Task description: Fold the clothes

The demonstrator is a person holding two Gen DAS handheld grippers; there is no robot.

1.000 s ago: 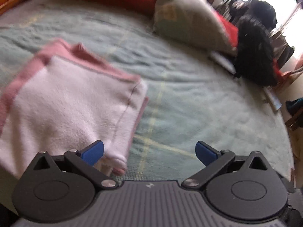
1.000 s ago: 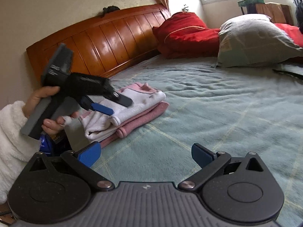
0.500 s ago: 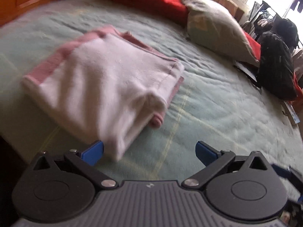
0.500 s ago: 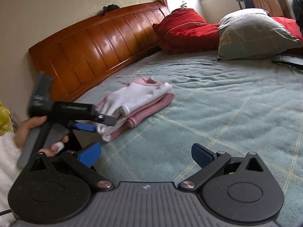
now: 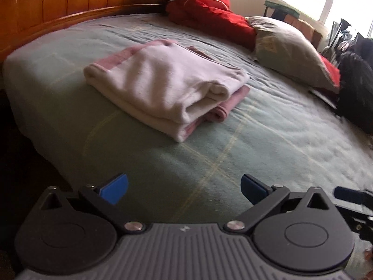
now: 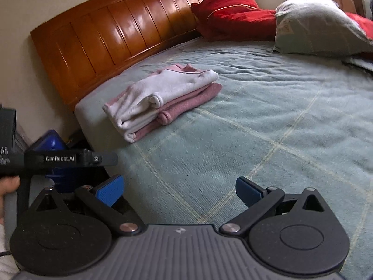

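Clothes: folded pink-and-white stack [image 5: 167, 86] left lying on the bed [image 5: 256, 140], at 11 o'clock.
Left gripper [image 5: 184, 186]: jaws held open, empty; drawn back from the stack.
Right gripper [image 6: 179, 189]: jaws open, empty; position unchanged.

One folded garment [image 5: 163, 86], two hand-held grippers, left [image 5: 184, 187] and right [image 6: 179, 190], one grey pillow [image 5: 286, 49], one red quilt [image 5: 207, 9].
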